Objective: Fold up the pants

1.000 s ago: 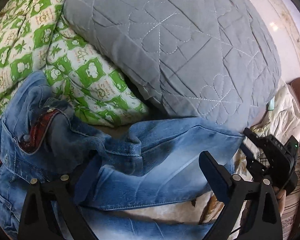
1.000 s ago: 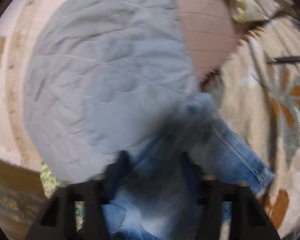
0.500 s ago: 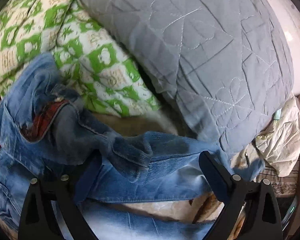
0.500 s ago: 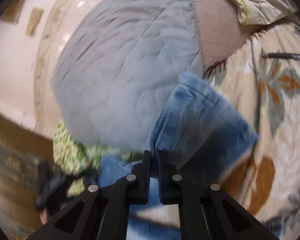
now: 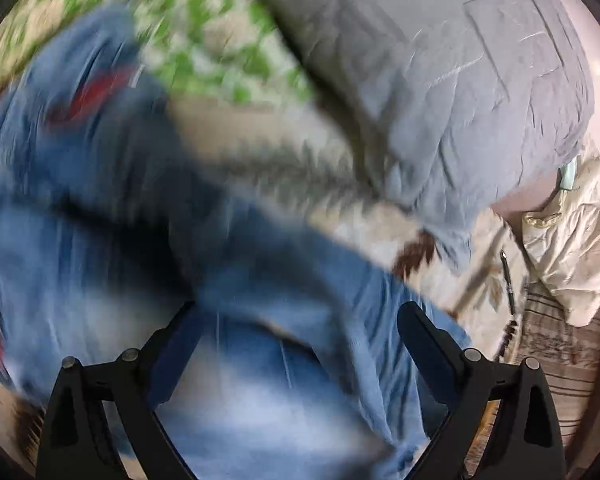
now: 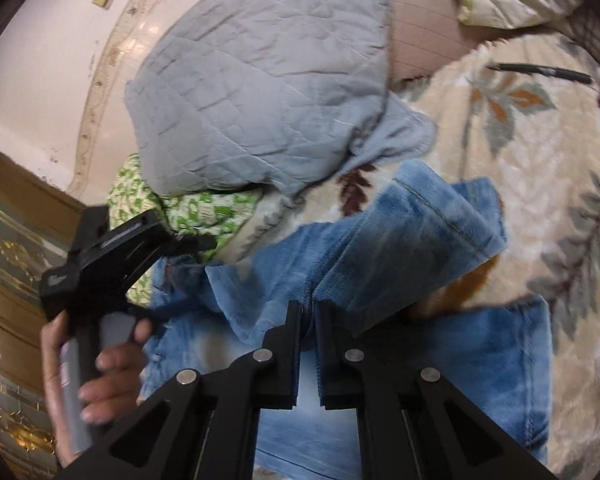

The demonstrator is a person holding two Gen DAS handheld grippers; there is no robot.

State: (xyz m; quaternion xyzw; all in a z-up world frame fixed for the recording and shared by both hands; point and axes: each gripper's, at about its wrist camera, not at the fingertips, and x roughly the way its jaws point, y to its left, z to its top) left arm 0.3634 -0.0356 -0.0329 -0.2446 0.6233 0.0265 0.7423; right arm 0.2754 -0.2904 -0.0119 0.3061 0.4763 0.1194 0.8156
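Observation:
Blue jeans [image 5: 260, 300] lie rumpled on a floral blanket; the left wrist view is motion-blurred, with the waist and its red lining at the upper left. My left gripper [image 5: 296, 320] is open, its jaws wide apart just above the denim. My right gripper [image 6: 308, 312] is shut on a fold of one jeans leg [image 6: 412, 232] and holds it lifted, the hem hanging to the right. The other leg [image 6: 480, 352] lies flat beneath. The left gripper's body and the hand that holds it show in the right wrist view [image 6: 100, 264].
A grey quilted pillow [image 5: 440, 80] and a green-and-white patterned quilt [image 5: 204, 48] lie behind the jeans. A black pen [image 6: 540, 72] rests on the floral blanket [image 6: 540, 152] at the right. A cream cloth [image 5: 568, 248] is bunched at the far right.
My right gripper, shut on the leg, has carried it up and left over the other leg. My left gripper has moved fast over the jeans and stays open.

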